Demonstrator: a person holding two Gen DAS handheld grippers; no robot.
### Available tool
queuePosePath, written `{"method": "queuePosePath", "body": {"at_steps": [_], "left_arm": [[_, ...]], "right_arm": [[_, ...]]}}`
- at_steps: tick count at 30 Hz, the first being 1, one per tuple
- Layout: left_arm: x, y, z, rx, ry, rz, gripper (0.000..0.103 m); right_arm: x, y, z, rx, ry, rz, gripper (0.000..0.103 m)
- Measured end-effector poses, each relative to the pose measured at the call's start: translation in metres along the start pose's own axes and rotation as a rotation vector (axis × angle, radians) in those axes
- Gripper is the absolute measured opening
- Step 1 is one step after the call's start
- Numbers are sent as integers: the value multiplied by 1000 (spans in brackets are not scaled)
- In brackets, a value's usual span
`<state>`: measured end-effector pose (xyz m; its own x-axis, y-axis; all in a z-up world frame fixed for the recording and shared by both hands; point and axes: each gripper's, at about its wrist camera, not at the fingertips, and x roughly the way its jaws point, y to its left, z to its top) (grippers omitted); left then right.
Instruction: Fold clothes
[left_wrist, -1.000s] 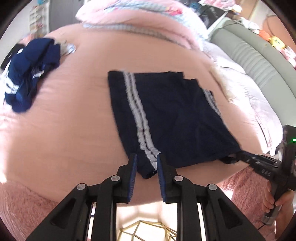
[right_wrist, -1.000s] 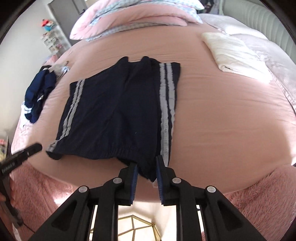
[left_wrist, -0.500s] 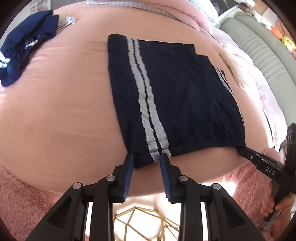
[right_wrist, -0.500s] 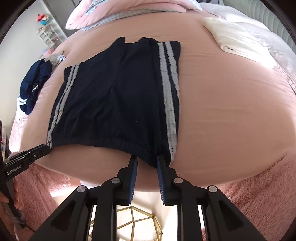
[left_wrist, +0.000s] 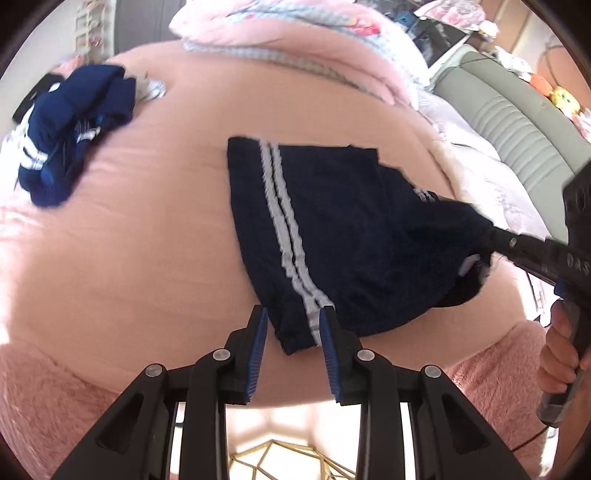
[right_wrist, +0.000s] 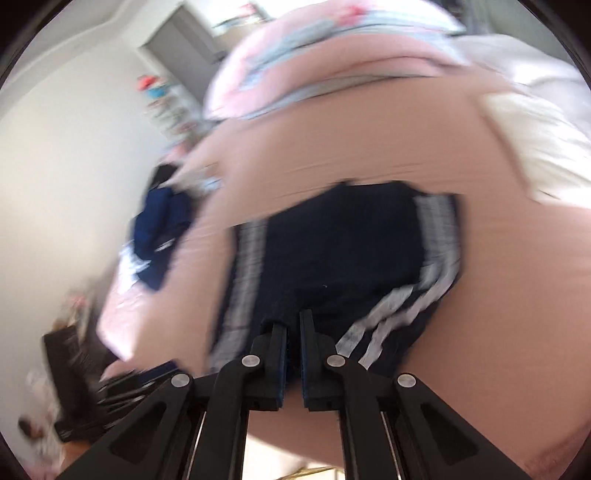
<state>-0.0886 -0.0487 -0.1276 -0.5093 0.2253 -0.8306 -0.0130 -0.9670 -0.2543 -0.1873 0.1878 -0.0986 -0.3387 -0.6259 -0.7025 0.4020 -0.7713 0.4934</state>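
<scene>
Dark navy shorts (left_wrist: 332, 229) with two white side stripes lie on the pink bed sheet (left_wrist: 129, 240), waistband toward me. My left gripper (left_wrist: 291, 325) is open, its blue pads on either side of the waistband's left corner, and the left pad is clear of the cloth. My right gripper (right_wrist: 293, 328) is shut on the shorts (right_wrist: 332, 258) at the waistband's right end. In the left wrist view, the right gripper (left_wrist: 487, 240) holds that corner lifted off the sheet, and the cloth bunches under it. The right wrist view is blurred.
A crumpled blue garment (left_wrist: 70, 136) lies at the bed's far left. Pink pillows (left_wrist: 295, 37) are piled at the head, and a white folded cloth (right_wrist: 535, 147) lies at the right. A fluffy pink blanket (left_wrist: 44, 398) hangs over the near edge. A person's hand (left_wrist: 557, 350) grips the right handle.
The right gripper has closed on the waistband's right corner and raised it, so that side now bunches and folds inward. The left gripper has drawn back slightly, still straddling the left corner.
</scene>
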Motion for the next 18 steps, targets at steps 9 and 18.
{"method": "queuePosePath", "body": {"at_steps": [9,18], "left_arm": [[25,-81,3,351,-63,-159,26],[22,-107,15,426,-59,-233,39]], "right_arm": [[-8,0,-20,-5,65,46,5],[-20,-14,-24,62,30,1,5]]}}
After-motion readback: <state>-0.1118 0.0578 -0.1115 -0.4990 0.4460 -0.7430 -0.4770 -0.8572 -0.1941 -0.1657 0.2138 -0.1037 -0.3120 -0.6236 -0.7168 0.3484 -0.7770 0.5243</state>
